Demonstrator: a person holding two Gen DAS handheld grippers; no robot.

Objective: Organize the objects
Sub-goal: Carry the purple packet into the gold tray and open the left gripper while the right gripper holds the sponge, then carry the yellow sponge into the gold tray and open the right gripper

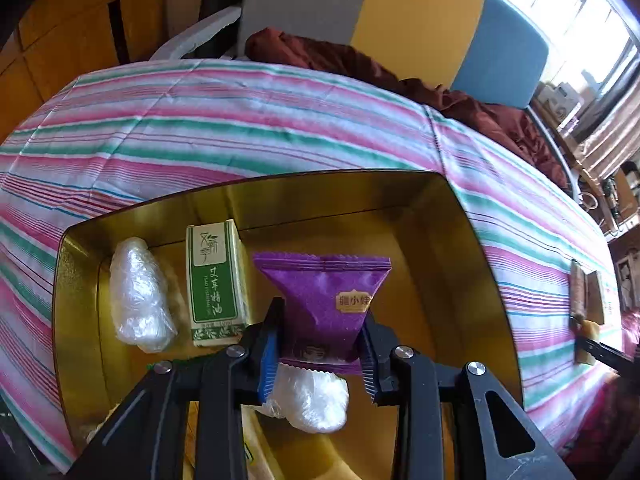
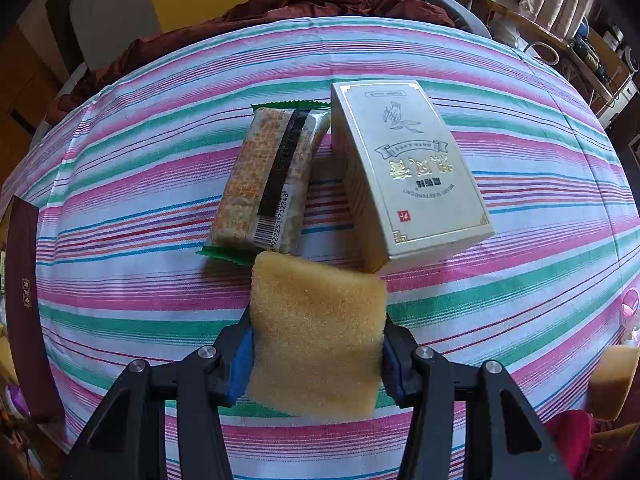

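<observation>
- left gripper (image 1: 322,350) clamps purple packet (image 1: 326,300) over gold tin (image 1: 472,264); lower it into the bare spot right of green box (image 1: 214,286), clear of the wrapped lumps (image 1: 138,300).
- right gripper (image 2: 316,354) pinches sponge (image 2: 316,336) above striped cloth (image 2: 120,280), near silver box (image 2: 404,176); hold until tin frees.

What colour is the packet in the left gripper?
Purple packet; clearest in the left wrist view.
</observation>
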